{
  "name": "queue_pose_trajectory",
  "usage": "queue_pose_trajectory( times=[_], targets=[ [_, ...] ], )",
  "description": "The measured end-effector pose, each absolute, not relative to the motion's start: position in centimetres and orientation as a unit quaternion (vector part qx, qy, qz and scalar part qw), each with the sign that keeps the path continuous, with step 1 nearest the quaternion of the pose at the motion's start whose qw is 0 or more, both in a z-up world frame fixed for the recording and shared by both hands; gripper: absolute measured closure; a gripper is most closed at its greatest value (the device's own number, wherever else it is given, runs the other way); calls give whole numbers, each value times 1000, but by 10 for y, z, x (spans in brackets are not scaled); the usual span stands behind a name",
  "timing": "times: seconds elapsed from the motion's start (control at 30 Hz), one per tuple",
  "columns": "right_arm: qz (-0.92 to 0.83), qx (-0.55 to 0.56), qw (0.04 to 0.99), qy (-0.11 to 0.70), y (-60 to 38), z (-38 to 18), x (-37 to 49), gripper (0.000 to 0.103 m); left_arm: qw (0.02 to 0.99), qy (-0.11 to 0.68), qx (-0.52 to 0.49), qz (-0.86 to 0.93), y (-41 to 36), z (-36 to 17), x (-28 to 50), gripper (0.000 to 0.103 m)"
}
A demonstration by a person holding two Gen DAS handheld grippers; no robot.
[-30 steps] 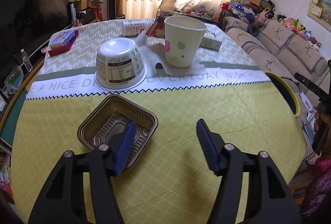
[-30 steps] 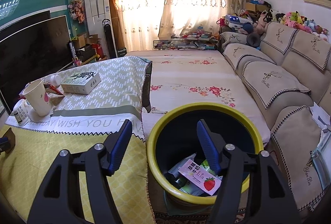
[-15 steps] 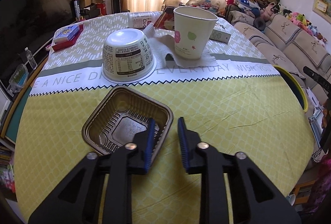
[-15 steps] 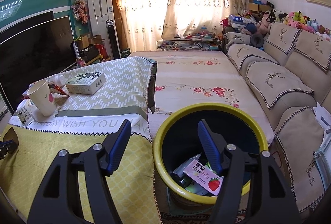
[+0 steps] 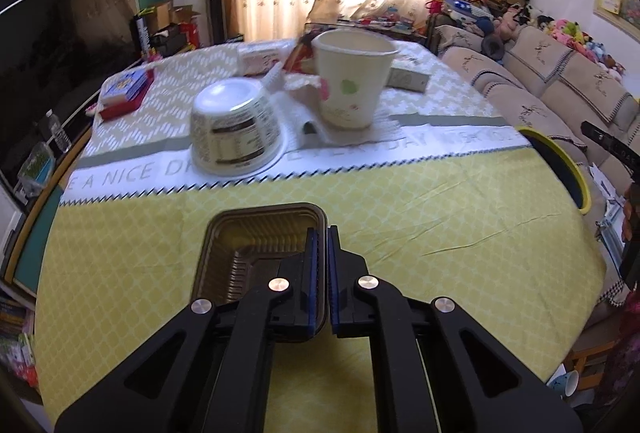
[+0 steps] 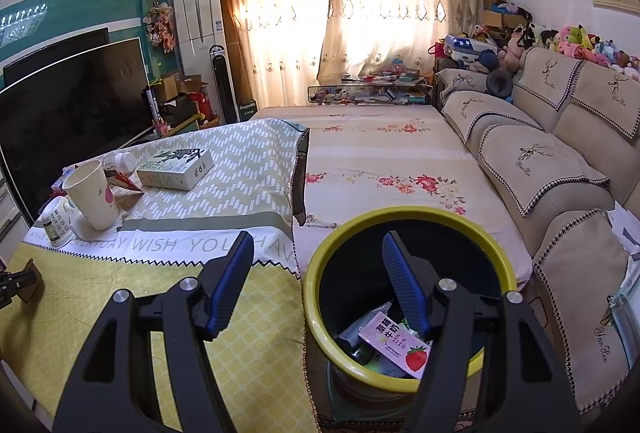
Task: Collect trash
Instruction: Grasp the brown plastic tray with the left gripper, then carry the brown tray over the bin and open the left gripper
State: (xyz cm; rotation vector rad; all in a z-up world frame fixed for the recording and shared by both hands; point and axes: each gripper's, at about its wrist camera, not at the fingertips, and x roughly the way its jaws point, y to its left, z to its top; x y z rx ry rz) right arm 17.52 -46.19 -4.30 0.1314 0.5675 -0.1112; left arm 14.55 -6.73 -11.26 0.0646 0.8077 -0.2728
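My left gripper [image 5: 319, 245] is shut on the right rim of a brown plastic food tray [image 5: 256, 237] over the yellow tablecloth. Behind it an upturned white bowl [image 5: 234, 131] and a paper cup [image 5: 352, 85] stand on crumpled tissue. My right gripper [image 6: 316, 265] is open and empty, above the rim of a yellow-edged trash bin [image 6: 404, 217] that holds a strawberry milk carton [image 6: 396, 343] and other waste. The bin's rim also shows at the right of the left wrist view [image 5: 568, 169]. The tray's edge shows at the far left of the right wrist view [image 6: 30, 279].
The table [image 5: 440, 233] is round with a yellow and white cloth. A box [image 6: 176, 169], a bottle [image 5: 260, 57] and a red-blue item [image 5: 124, 93] lie at its back. A sofa [image 6: 552, 161] is on the right, a TV [image 6: 68, 105] on the left.
My left gripper has closed from wide open onto the tray's rim, and the tray has turned and shifted. My right gripper has stayed open over the bin.
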Motion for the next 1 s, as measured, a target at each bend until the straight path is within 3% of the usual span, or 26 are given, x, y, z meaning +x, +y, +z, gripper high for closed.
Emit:
queue_pose_trajectory(
  times=[0.47,1.0],
  targets=[
    [-95,64,967,229,-499,-17,134,38,892,335,95,-287,-206,-61,154,98],
    [-187,94,954,214,-575,-23,91,37,813,328,187,-442,-435,-71,188,98]
  ],
)
